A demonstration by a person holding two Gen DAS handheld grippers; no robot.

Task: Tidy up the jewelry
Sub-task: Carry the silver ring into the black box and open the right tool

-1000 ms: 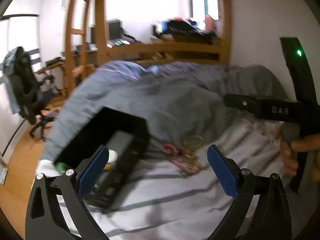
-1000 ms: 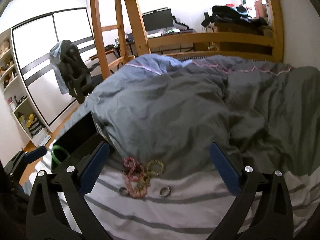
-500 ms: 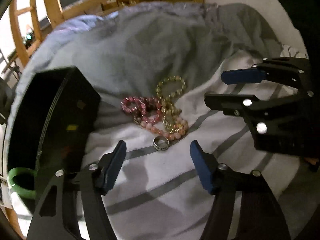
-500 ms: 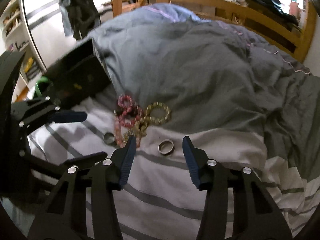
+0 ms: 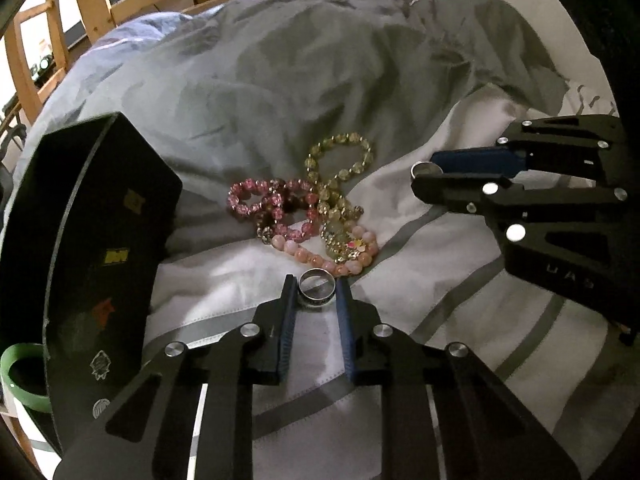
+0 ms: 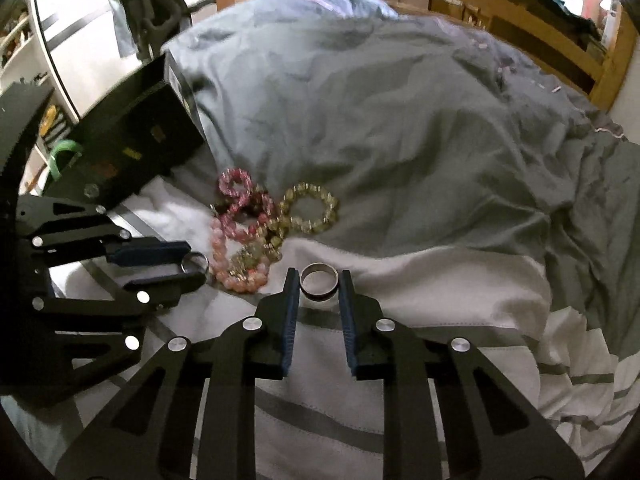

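My left gripper [image 5: 317, 289] is shut on a silver ring [image 5: 317, 289] lying on the white striped sheet; it also shows in the right wrist view [image 6: 195, 263]. My right gripper [image 6: 319, 281] is shut on a second silver ring [image 6: 319, 281], which also shows at its tips in the left wrist view [image 5: 426, 169]. Between them lies a pile of bead bracelets: pink [image 5: 269, 200], yellow-green [image 5: 342, 156] and pale peach [image 5: 328, 258]. A black jewelry box [image 5: 84, 248] stands open at the left.
A green bangle [image 5: 24, 376] lies at the box's near left corner. A rumpled grey duvet [image 5: 280, 72] covers the bed behind the jewelry. A wooden bed frame [image 6: 520, 12] and ladder stand beyond.
Both grippers have come down and forward to the sheet and closed, each around a silver ring. Half a second ago both were open above the rings.
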